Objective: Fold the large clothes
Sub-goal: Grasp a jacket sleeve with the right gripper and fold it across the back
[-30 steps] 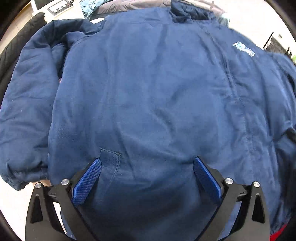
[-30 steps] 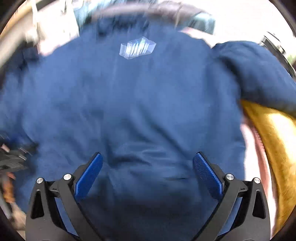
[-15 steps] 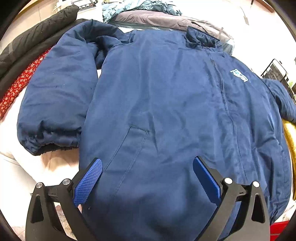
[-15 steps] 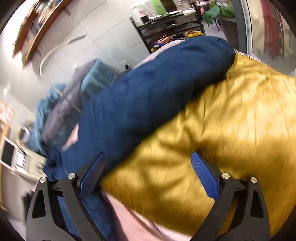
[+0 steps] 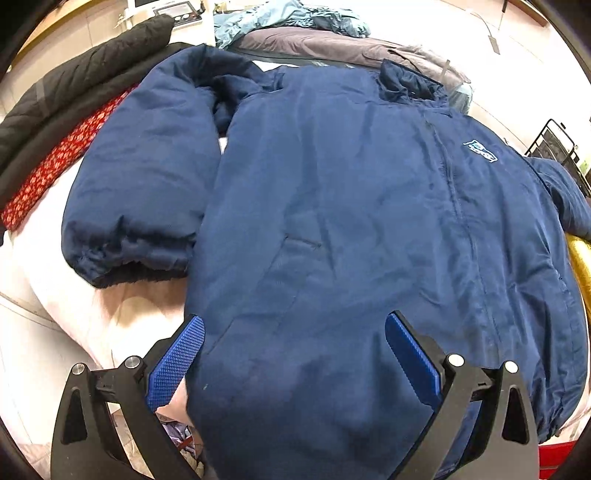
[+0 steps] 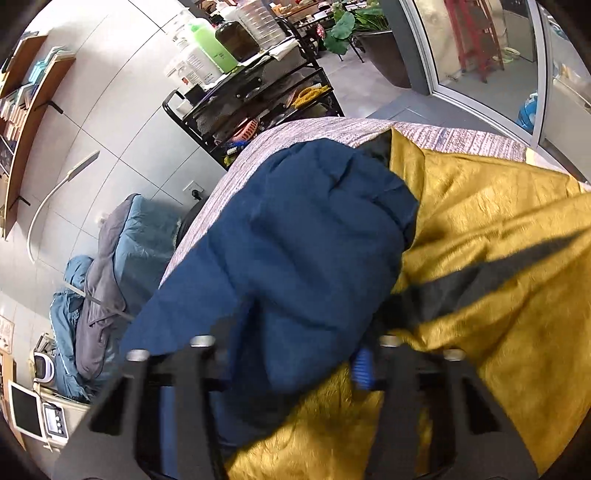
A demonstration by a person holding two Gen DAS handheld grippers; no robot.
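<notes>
Pale sheets cover the bed (image 5: 55, 295) I am working over, and it is crowded with clothes. Spread flat across the middle, front side up, lies the navy jacket (image 5: 351, 221), its collar toward the far edge and its hem hanging off the near edge under my left gripper (image 5: 293, 354). That gripper's jaws stand wide apart and released, one blue pad on each side of the hem, neither pressing the cloth. One sleeve (image 5: 147, 177) is bent back alongside the body, its elastic cuff pointing at the near left corner. A black coat (image 5: 81, 85) and a red patterned cloth (image 5: 55, 162) lie along the left edge, and grey and teal garments (image 5: 314, 33) are heaped at the far edge.

On the other side, my right gripper (image 6: 291, 365) has the jacket's other sleeve (image 6: 295, 240) between its jaws, which are closing. The frame is smeared there, so I cannot tell for sure, but the padded cloth appears already pinched. This sleeve rests on a mustard-gold garment (image 6: 480, 221) that covers the right edge of the bed. Beyond the bed stands a black wire cart (image 6: 258, 96) carrying bottles, against a pale tiled wall.
</notes>
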